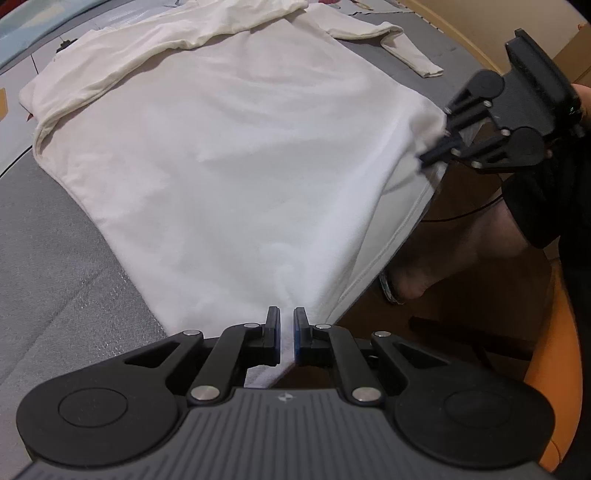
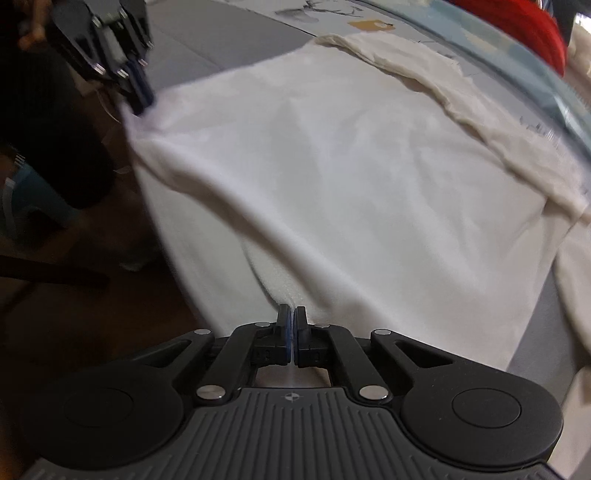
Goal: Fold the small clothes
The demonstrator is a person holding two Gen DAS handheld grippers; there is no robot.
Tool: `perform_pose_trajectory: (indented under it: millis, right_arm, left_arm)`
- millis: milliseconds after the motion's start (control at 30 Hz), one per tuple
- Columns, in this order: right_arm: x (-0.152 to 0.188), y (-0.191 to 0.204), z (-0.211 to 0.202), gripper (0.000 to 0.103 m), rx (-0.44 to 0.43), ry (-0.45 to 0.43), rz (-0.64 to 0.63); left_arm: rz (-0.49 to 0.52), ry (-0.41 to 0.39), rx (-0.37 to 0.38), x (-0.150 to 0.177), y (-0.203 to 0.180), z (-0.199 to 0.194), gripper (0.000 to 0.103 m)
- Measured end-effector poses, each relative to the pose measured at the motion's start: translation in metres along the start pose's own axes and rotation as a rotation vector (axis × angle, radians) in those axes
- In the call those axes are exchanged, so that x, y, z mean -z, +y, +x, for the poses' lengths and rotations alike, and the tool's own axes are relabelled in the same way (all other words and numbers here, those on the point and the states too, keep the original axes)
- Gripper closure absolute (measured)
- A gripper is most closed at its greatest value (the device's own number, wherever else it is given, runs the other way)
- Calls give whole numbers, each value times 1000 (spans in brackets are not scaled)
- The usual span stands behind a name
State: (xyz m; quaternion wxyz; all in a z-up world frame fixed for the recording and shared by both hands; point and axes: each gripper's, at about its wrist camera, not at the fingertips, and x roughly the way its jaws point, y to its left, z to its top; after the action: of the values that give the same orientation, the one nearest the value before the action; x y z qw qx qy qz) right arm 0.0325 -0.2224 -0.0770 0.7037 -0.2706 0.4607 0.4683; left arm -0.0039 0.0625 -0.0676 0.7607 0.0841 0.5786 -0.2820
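A white long-sleeved shirt [image 1: 229, 158] lies spread on a grey padded surface [image 1: 55, 288], its hem towards me and hanging off the near edge. My left gripper [image 1: 286, 321] is shut on one hem corner, with cloth bunched between its pads. At the right of the left wrist view, my right gripper [image 1: 436, 151] pinches the other hem corner. In the right wrist view, the right gripper [image 2: 293, 317] is shut on a fold of the shirt [image 2: 351, 177]. The left gripper [image 2: 142, 99] shows at the upper left, clamped on its corner. Both sleeves are folded in at the far end; one sleeve [image 1: 410, 51] points right.
Beyond the near edge are the person's bare leg [image 1: 461, 243], a sandalled foot, a dark cable and an orange seat [image 1: 554, 362]. A red object [image 2: 532, 29] sits past the shirt's far end. Patterned sheets lie along the far side.
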Motion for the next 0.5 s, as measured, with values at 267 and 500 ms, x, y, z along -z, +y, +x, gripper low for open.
perform_pose_trajectory:
  millis: [267,500]
  right_arm:
    - [25,-12,-27,102,-42,10,129]
    - [29,-56,-11,87,226,117,303]
  left_arm:
    - [-14,19,-8,-1,3,3,89]
    - [-4,232,-108,16,9,34,90]
